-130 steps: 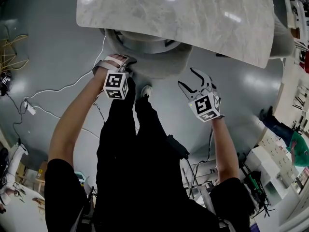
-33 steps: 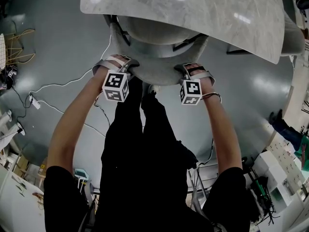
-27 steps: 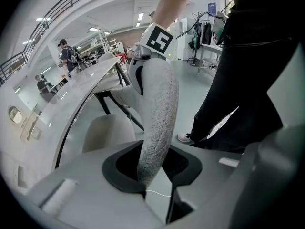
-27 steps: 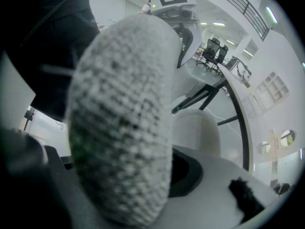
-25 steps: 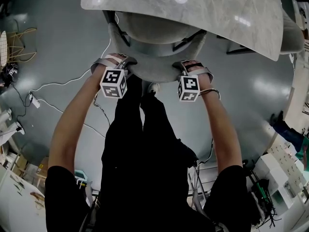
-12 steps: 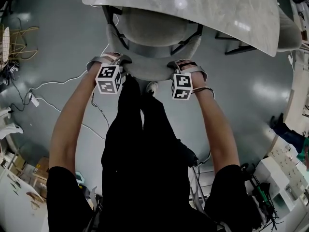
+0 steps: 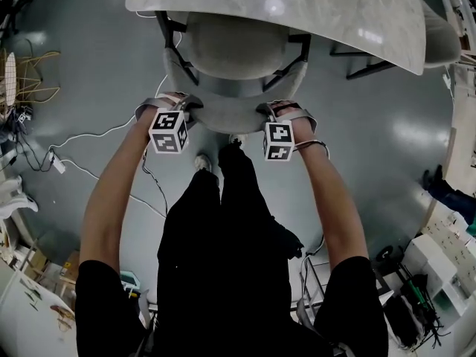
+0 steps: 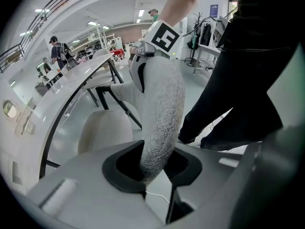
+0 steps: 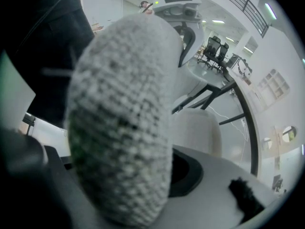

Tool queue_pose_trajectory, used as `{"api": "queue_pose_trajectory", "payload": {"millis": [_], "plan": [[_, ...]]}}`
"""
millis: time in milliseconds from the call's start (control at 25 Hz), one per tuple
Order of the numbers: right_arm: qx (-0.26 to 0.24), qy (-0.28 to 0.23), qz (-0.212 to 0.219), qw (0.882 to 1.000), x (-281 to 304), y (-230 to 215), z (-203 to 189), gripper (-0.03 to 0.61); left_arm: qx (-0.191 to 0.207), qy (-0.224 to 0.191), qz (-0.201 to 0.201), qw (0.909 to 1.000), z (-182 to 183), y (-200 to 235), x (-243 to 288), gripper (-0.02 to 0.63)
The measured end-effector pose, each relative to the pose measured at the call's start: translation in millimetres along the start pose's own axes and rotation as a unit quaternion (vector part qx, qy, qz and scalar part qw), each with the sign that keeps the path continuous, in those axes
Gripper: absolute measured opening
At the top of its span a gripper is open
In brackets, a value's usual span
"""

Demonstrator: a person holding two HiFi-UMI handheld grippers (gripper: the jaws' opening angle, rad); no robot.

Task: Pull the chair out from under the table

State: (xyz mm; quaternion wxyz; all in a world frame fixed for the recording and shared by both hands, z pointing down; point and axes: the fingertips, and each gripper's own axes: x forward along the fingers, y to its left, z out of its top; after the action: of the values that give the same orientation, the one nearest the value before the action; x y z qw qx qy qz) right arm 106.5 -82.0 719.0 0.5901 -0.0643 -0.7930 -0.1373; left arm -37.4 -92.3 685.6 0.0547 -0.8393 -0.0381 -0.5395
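- Left gripper: jaws partly closed and pinching the chair's backrest; the grey textured rim fills the gap between both dark pads.
- Right gripper: jaws likewise clamped on the same backrest; in the right gripper view the knitted rim fills the space between them and hides the near jaw.
- Grip positions, head view: left gripper at the 9 o'clock end of the curved rim, right gripper at the 3 o'clock end; both point steeply downward, marker cubes toward the camera.
- Chair: directly at 12 o'clock from the person; backrest clear of the tabletop, most of the seat exposed, the far part of the seat and the black legs beneath the table edge.
- Table: pale marbled top along the upper margin, at 12 o'clock beyond the chair.
- Person's legs: dark trousers at 6 o'clock of the backrest; one shoe just beneath the rim.
- Cables: white leads on the grey floor at 9 o'clock.
- Second chair: at 2 o'clock, partly under the table.
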Motion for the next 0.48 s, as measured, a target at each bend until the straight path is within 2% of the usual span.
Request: {"api": "queue_pose_trajectory", "payload": {"millis": [480], "plan": [[0.014, 0.004, -0.003, 1.000, -1, 24, 7, 0.132, 0.015, -0.006, -0.005, 0.9999, 3, -21, 0, 0.100]]}}
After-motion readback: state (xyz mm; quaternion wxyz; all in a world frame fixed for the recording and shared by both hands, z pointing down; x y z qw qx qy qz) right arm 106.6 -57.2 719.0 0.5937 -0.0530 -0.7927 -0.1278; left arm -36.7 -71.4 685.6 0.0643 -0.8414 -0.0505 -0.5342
